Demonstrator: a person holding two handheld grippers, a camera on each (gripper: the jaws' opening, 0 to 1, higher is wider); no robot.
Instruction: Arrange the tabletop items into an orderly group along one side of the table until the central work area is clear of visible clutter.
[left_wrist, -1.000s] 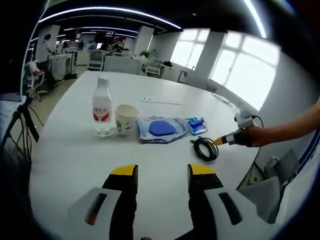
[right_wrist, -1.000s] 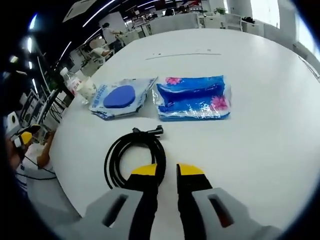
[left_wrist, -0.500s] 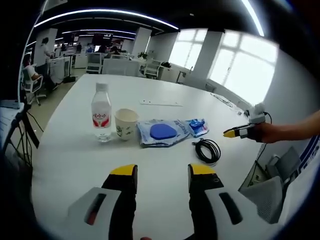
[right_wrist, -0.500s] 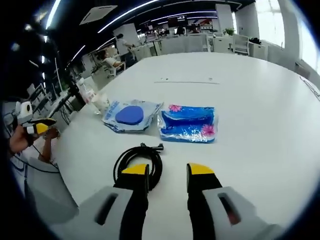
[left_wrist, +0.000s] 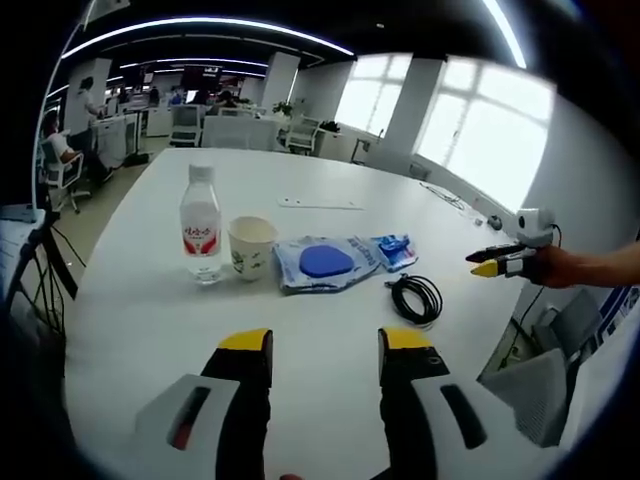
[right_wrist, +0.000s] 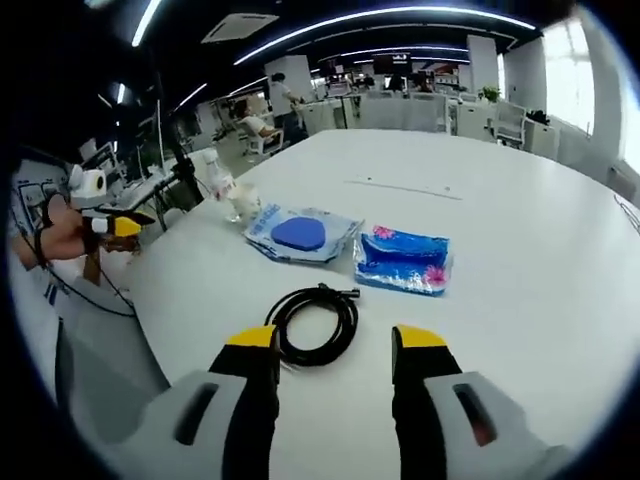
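Observation:
A row of items lies on the white table: a water bottle, a paper cup, a blue pouch, a blue tissue pack and a coiled black cable. My left gripper hovers open over bare table, short of the row. At the right edge a hand holds my right gripper off the table, apart from the cable. In the right gripper view, the right gripper is open just behind the cable, with the pouch and tissue pack beyond. The left gripper shows at the left.
A thin white strip lies farther back on the table, and a thin cord lies near the far right edge. Office desks, chairs and seated people stand beyond the table's far and left sides.
My right gripper has opened from nearly shut and drawn back and up from the cable, which stays on the table. The left gripper has hardly moved.

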